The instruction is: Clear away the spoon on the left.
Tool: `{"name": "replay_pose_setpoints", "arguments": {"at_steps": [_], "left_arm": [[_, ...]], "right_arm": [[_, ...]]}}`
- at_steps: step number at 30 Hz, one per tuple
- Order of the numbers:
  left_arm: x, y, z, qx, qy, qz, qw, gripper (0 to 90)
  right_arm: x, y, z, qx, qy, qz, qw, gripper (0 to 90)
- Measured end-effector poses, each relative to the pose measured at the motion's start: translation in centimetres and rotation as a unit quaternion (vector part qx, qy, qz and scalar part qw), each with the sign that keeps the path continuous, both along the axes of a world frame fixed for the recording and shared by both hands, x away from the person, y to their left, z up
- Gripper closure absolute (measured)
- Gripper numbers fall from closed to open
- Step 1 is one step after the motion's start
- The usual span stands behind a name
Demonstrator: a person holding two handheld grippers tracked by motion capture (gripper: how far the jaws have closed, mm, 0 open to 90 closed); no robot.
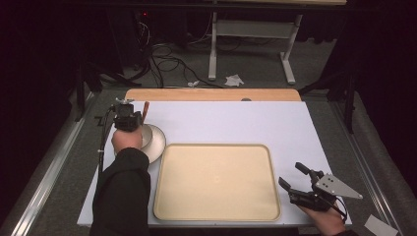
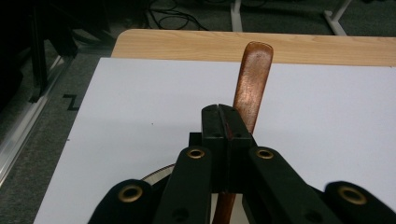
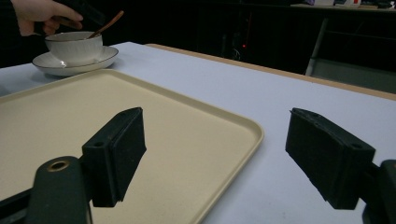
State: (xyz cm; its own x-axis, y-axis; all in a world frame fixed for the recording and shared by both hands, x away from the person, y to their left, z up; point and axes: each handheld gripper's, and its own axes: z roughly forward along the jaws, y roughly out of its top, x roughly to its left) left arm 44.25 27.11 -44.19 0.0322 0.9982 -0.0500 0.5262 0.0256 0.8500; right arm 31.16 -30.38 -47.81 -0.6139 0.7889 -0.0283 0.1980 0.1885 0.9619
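- Overhead, in the high view, the left gripper hovered over a white cup on its saucer at the table's left side, its jaws pinched on a brown wooden spoon. The handle stuck up and away from the person. Just right of the saucer lay a bare beige tray on the white tabletop — the likely place for a set-down, by this reading. The right gripper rested well apart, off the tray's near right corner.
- Along the left gripper view, the jaws stood pressed together on the spoon. Its long axis ran almost straight ahead from the jaws, leaning slightly right, and its lower end dropped out of sight behind them toward the saucer.
- From the right gripper view, the right gripper stood spread with nothing between its pads, straddling the tray's rim. Far off sat the cup on the saucer, the spoon slanting out of it under the left hand — plainly the nearer hand.
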Motion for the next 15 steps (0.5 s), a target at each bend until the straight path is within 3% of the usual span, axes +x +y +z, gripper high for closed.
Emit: {"name": "replay_pose_setpoints", "arguments": {"at_steps": [3,7,12,15], "left_arm": [[1.7,-0.4,0.0,0.001,0.011,-0.003,0.9999,90.0],[3.7,-0.7,-0.3,0.0,0.028,0.027,0.9993,90.0],[4.6,-0.9,-0.7,-0.017,0.054,0.029,0.998,90.0],[4.9,-1.1,-0.6,-0.016,0.06,0.02,0.9979,90.0]], "right_arm": [[0.1,-0.1,-0.1,0.008,0.005,0.004,0.9999,20.3],[0.2,-0.1,-0.2,0.011,0.005,0.007,0.9999,20.3],[-0.1,0.1,-0.1,0.008,-0.001,0.014,0.9999,20.3],[-0.3,0.2,0.0,0.005,-0.002,0.016,0.9999,20.3]]}}
